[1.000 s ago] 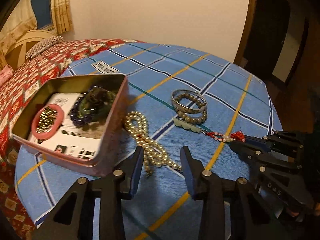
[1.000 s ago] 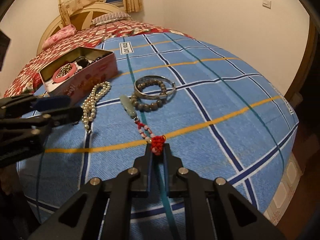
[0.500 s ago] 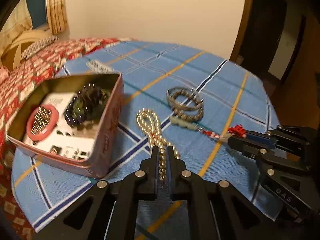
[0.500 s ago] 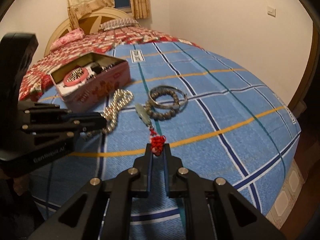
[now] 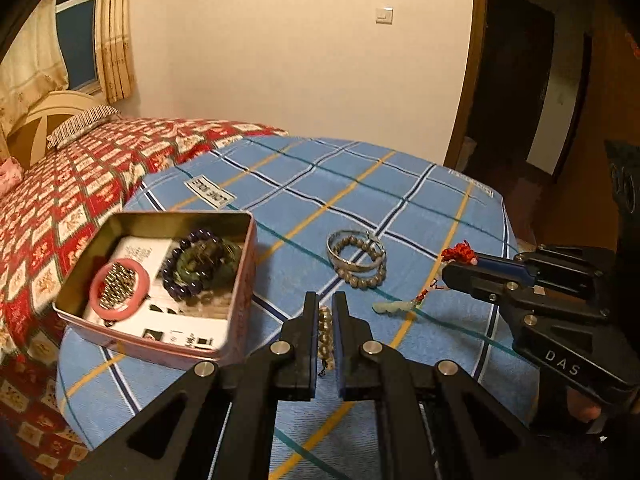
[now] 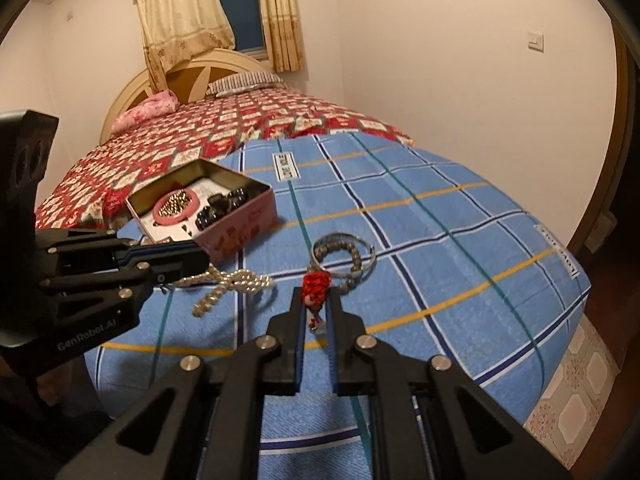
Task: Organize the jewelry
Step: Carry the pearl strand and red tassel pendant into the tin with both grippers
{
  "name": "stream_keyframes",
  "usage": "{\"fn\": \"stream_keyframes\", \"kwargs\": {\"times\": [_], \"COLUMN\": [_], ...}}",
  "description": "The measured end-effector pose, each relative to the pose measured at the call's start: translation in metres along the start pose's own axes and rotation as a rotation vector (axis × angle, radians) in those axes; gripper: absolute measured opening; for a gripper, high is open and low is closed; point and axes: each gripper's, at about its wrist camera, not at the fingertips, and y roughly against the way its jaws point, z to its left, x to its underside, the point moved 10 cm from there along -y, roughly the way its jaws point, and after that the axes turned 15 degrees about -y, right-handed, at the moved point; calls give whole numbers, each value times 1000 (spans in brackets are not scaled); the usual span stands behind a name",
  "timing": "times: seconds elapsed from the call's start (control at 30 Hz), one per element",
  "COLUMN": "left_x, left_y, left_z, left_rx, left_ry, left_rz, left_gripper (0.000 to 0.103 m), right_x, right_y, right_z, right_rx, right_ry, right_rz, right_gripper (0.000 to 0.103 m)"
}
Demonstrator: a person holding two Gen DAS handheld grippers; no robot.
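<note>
- Since the earlier frames, both claws have been raised off the blue checked cloth [image 5: 360, 184], and each has taken one end of a jewelry piece up with it.
- Then, the left claw [image 5: 325, 312] stood apart over the pearls; it is now clamped on the pearl string [image 6: 228, 280], seen pinched between the pads at lower centre of the left view.
- In the right view, the rest of the pearls is seen trailing from that claw, at centre left of the frame, down onto the cloth in a loose crossed loop.
- The right claw [image 6: 315, 300] is clamped on the red knot [image 6: 317, 282] of the charm strand, as it was before.
- In the left view, the strand is seen hanging from the knot at right of centre, with its pale jade piece [image 5: 394, 306] low, at or just above the cloth; contact cannot be told.
- The pink tin [image 5: 240, 280] stands open at left of the left view, with a pink ring of small beads [image 5: 119, 288] and dark bead bracelets [image 5: 192, 264] already inside.
- A silver bangle [image 5: 356, 254] and a grey bead bracelet [image 5: 364, 280] lie together on the cloth at centre, untouched.
- Judged from this, two pieces are being carried and two are left; the tin is the likely place for both loads.
- The dangling tails are judged the risk: they could drag over the cloth or catch on the tin's rim.
</note>
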Motion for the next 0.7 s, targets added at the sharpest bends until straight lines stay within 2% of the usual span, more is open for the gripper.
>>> {"fn": "stream_keyframes", "kwargs": {"times": [0.7], "left_x": [-32], "left_y": [45], "left_z": [56], "left_rx": [-113], "left_ry": [19], "left_rz": [-88], "left_gripper": [5], "right_x": [-35], "right_y": [3], "right_z": [41], "right_rx": [-53], "right_ry": [80], "right_rz": [-61], "right_gripper": [11]}}
